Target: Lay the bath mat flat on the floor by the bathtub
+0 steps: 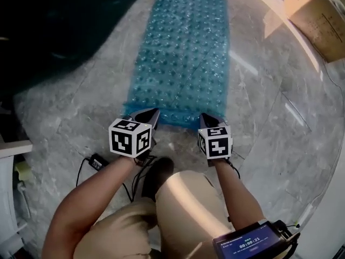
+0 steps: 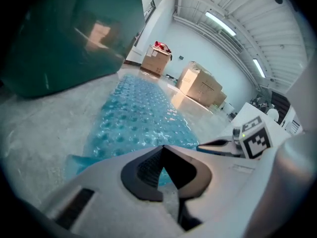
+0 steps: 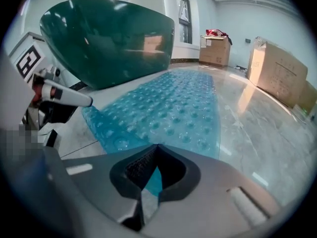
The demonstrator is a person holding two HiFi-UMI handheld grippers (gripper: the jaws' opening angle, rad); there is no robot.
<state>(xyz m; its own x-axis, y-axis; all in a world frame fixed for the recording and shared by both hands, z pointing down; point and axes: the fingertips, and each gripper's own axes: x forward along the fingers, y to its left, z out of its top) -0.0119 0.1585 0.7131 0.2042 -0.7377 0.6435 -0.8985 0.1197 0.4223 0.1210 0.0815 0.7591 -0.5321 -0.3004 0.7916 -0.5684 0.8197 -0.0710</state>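
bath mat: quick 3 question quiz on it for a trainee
1. True or false: the mat lies on the floor beside the tub.
2. Which part of the mat do the left hand-held gripper and the right hand-held gripper clamp? A: the end nearest the person. B: the far end. C: the tub side.
3. Fill in: cardboard ___ stand beyond the mat's far end.
Key: 1 true; 2 A; 3 boxes.

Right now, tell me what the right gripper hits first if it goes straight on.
The mat, whose near edge the right gripper pinches; then probably the floor beneath.
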